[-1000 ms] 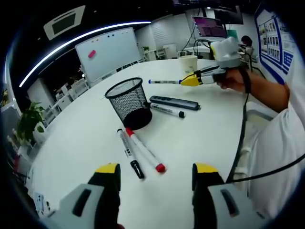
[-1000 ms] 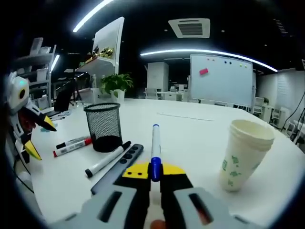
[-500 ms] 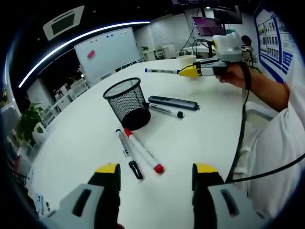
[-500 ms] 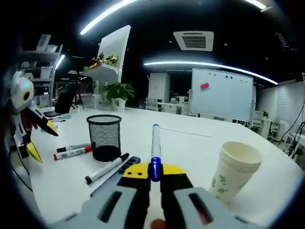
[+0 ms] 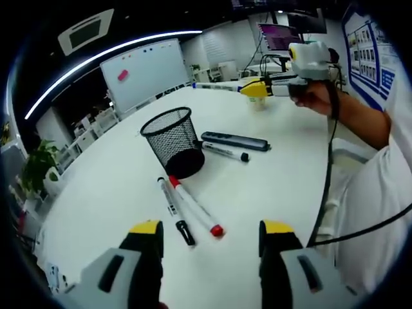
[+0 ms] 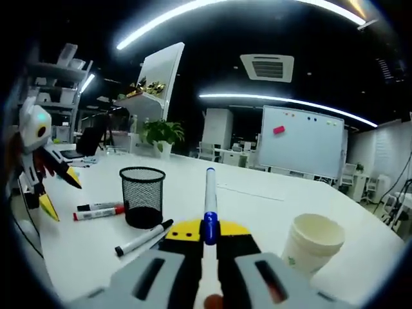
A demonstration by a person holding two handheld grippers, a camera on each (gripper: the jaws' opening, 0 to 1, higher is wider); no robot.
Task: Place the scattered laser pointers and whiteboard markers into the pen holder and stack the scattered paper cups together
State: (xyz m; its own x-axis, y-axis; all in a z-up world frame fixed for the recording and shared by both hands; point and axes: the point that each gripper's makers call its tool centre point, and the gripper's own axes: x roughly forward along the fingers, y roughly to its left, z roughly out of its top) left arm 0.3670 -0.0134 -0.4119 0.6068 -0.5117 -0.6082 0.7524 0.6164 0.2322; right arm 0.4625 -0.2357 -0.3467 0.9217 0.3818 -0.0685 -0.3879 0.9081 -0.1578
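Observation:
A black mesh pen holder (image 5: 172, 138) (image 6: 143, 195) stands upright on the white table (image 5: 116, 187). Beside it lie a black-capped marker (image 5: 174, 209) and a red-capped marker (image 5: 195, 206), seen again as the red-capped marker (image 6: 96, 212). Behind the holder rest a dark flat laser pointer (image 5: 235, 140) and another marker (image 5: 225, 151) (image 6: 141, 237). My right gripper (image 6: 207, 230) is shut on a blue-banded marker (image 6: 210, 193), held in the air above the table; the right gripper (image 5: 254, 88) is raised at the far side. A stack of paper cups (image 6: 310, 244) stands at right. My left gripper (image 5: 209, 230) is open over bare table.
A whiteboard (image 6: 298, 138) and a potted plant (image 6: 161, 134) stand far behind the table. A person's hand and sleeve (image 5: 360, 129) with a trailing cable (image 5: 328, 180) reach along the right side. The left gripper (image 6: 38, 161) appears at left.
My right gripper has lifted higher with the blue-banded marker, so the table, holder and cups sit lower in its view. The left gripper has stayed put.

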